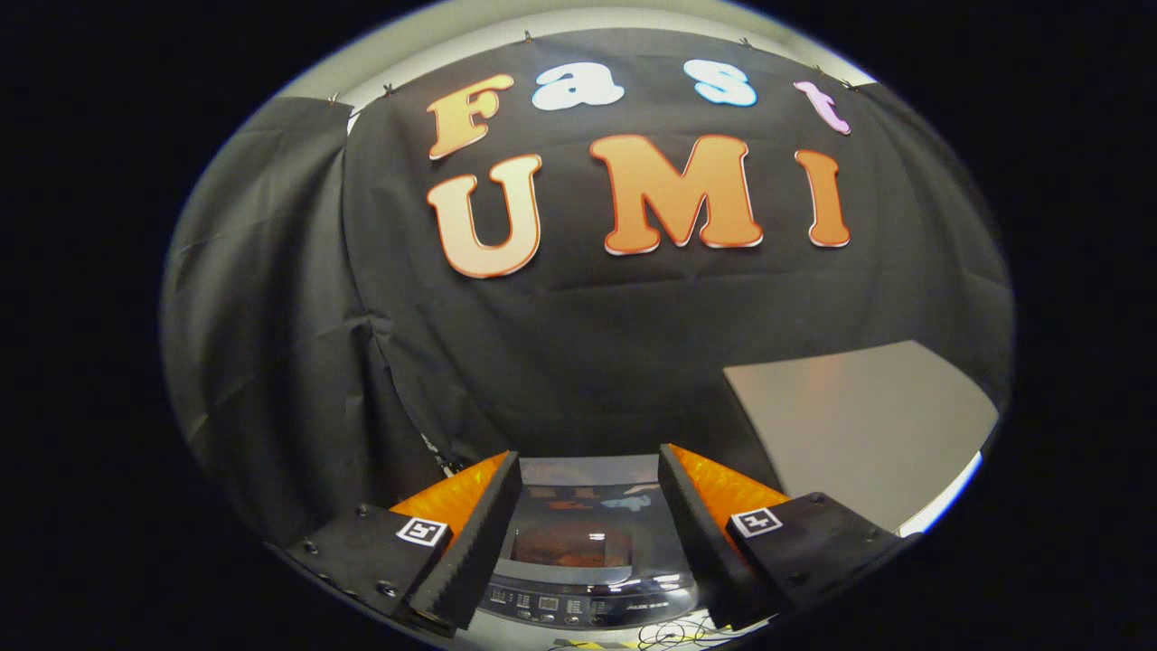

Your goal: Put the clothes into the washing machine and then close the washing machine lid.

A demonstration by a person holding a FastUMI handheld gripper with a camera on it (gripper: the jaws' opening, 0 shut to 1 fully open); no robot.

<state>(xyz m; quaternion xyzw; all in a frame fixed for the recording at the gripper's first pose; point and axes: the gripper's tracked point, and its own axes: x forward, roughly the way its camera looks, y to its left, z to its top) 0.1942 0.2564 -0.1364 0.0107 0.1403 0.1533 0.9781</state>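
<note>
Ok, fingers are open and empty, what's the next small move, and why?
Probably tilt down and search for the clothes. The gripper is open and holds nothing, and between its fingers the washing machine shows a glossy lid that looks closed, so it may need lifting first.

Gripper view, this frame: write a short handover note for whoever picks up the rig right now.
Hand-held gripper: fingers open, nothing between them, held above the washer.
Washer: just ahead, seen between the fingers, control panel nearest. Its lid looks down and closed, with reflections on the glass.
Clothes: can't tell if any are inside.
A grey board stands to the right beyond the fingers.
Done: lid appears shut. Left: confirm the clothes are inside.
</note>
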